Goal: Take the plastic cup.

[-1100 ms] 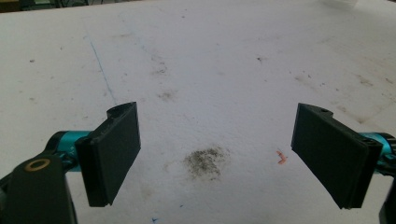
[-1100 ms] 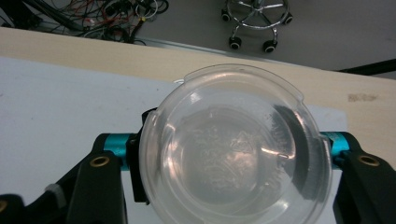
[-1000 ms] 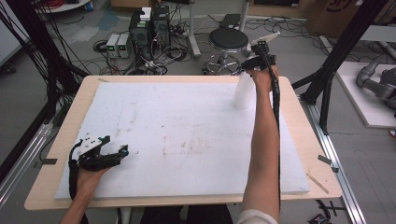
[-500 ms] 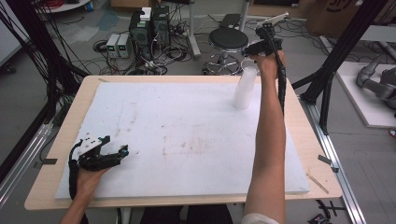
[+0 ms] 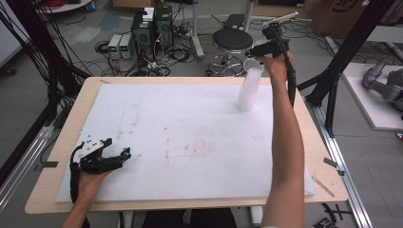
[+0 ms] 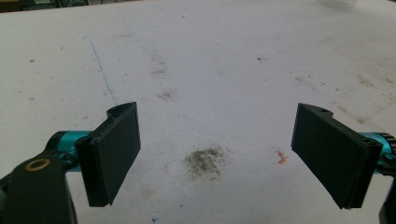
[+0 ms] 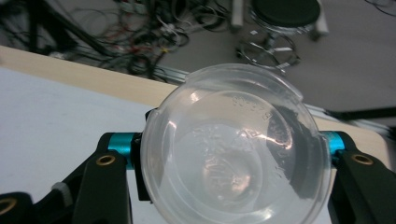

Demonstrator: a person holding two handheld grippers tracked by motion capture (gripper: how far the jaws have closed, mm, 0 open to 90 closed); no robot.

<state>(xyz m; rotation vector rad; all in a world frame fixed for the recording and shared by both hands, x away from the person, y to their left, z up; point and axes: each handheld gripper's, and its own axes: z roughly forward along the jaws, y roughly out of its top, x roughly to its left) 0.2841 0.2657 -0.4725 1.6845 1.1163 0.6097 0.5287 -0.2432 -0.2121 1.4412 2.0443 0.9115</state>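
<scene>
Two handheld grippers over a white foam mat [image 5: 190,118] on a wooden table [image 5: 71,109].

Far right, just inside the mat's far edge: a clear plastic cup stack [image 5: 249,88], upright as a tall pale column. Pinched at its top rim by the right gripper [image 5: 256,54], held high at the end of a long outstretched forearm. Seen from the right gripper view [image 7: 233,149], looking straight down into the mouth of the top cup [image 7: 224,182], with nested rings and embossed lettering visible through the clear plastic. Black pads pressed against opposite sides of the rim, jaws just lately closing with the cup between them. Cannot tell whether the bottom of the column touches the mat or hangs just above it.

Beyond the table's far edge, near the raised gripper: a black round stool [image 5: 233,40] on a grey floor strewn with cables.

Near left corner of the mat: the left gripper [image 5: 124,154], low over the foam in the person's left hand [image 5: 88,180], pointing right across the mat. From the left gripper view [image 6: 219,154]: fingers [image 6: 114,154] spread wide, nothing between them, stained foam under the gap with a dark smudge [image 6: 205,161] and a small red mark [image 6: 281,157]. Well apart from the cup stack, almost the whole mat between the two.
</scene>
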